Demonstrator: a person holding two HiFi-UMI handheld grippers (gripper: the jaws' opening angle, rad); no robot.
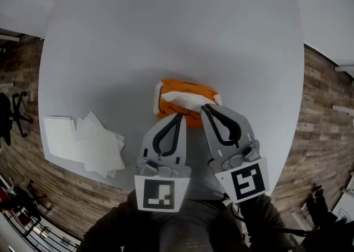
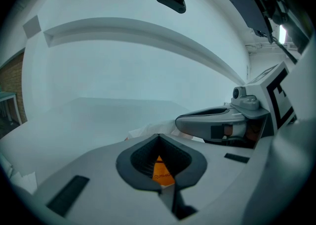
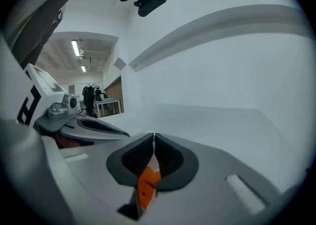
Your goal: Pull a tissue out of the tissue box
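Note:
An orange tissue pack [image 1: 191,87] lies on the round grey table [image 1: 166,35] near its front edge, with a white tissue [image 1: 185,98] bunched at its top opening. My right gripper [image 1: 206,107] is at that tissue's right end, jaws together with a thin white strip of tissue between the pads [image 3: 154,136]. The orange pack [image 3: 146,182] shows below those jaws. My left gripper [image 1: 178,116] is shut with nothing seen between its tips, which sit at the pack's near edge. The left gripper view shows its closed tips [image 2: 158,136] over the orange pack [image 2: 160,169].
Several loose white tissues [image 1: 99,143] and a flat white stack [image 1: 58,134] lie at the table's front left. Wooden floor surrounds the table, and a dark chair [image 1: 14,112] stands at the far left.

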